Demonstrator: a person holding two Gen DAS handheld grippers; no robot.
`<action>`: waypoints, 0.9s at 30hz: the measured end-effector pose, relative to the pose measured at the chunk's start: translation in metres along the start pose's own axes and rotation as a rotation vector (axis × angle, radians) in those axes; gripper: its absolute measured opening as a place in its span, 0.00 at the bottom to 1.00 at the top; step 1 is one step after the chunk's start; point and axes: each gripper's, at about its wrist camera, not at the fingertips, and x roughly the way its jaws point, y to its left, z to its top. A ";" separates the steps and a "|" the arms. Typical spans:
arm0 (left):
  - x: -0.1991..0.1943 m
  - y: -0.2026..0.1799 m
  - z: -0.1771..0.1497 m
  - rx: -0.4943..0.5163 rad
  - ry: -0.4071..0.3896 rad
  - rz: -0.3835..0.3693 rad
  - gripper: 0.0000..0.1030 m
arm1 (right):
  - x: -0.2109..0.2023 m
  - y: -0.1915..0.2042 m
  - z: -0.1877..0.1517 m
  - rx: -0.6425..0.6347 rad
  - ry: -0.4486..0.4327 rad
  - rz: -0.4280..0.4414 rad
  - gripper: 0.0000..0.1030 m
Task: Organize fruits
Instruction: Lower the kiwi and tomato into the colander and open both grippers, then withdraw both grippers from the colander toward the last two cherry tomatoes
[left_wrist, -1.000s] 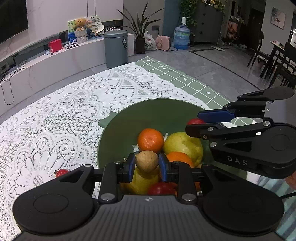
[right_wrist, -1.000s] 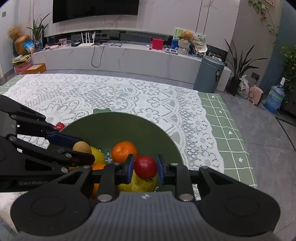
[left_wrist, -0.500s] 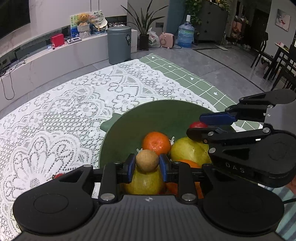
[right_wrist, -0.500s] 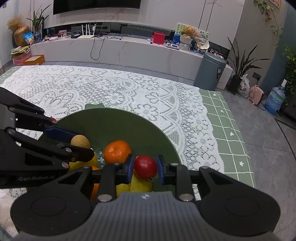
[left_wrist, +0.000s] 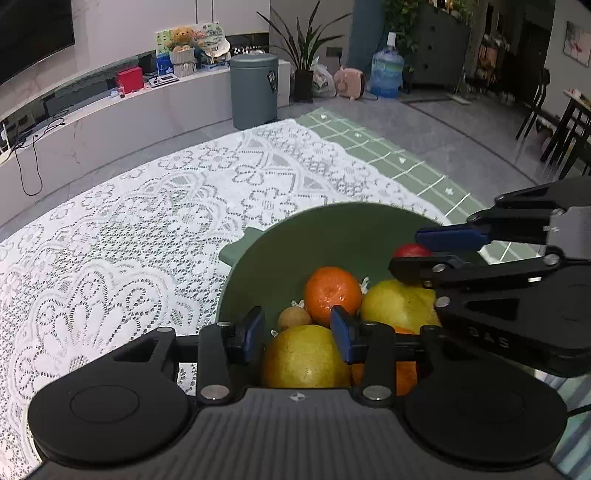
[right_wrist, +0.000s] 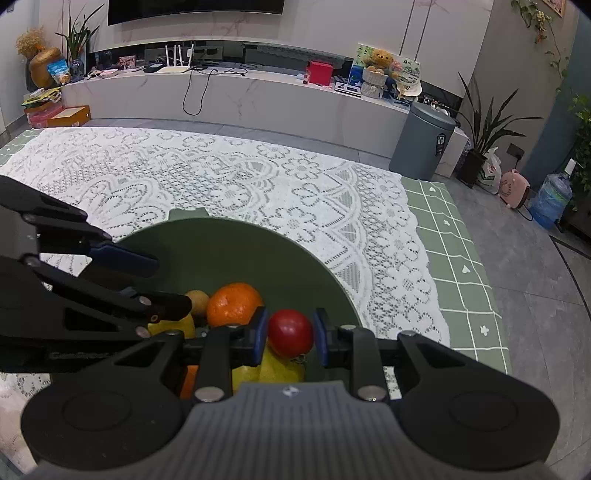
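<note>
Fruits fill the green bowl (left_wrist: 258, 266) on the lace tablecloth (left_wrist: 129, 229): an orange (left_wrist: 332, 295), two yellow pears (left_wrist: 304, 356) and a small brown fruit (left_wrist: 293, 318). The left gripper (left_wrist: 297, 334) hangs over them with fingers spread and empty. The right gripper (right_wrist: 290, 334) pinches a red fruit (right_wrist: 290, 333) above the bowl's right side.

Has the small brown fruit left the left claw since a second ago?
Yes. The small brown fruit has dropped from the left claw into the green bowl, beside the orange.
</note>
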 end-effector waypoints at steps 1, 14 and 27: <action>-0.003 0.001 0.000 -0.006 -0.007 -0.003 0.51 | 0.000 0.000 0.001 -0.001 -0.001 0.001 0.22; -0.043 0.019 -0.001 -0.072 -0.078 0.015 0.62 | 0.020 0.012 0.014 -0.017 0.038 0.008 0.23; -0.060 0.028 -0.011 -0.111 -0.085 0.025 0.63 | 0.023 0.019 0.018 -0.043 0.063 -0.027 0.23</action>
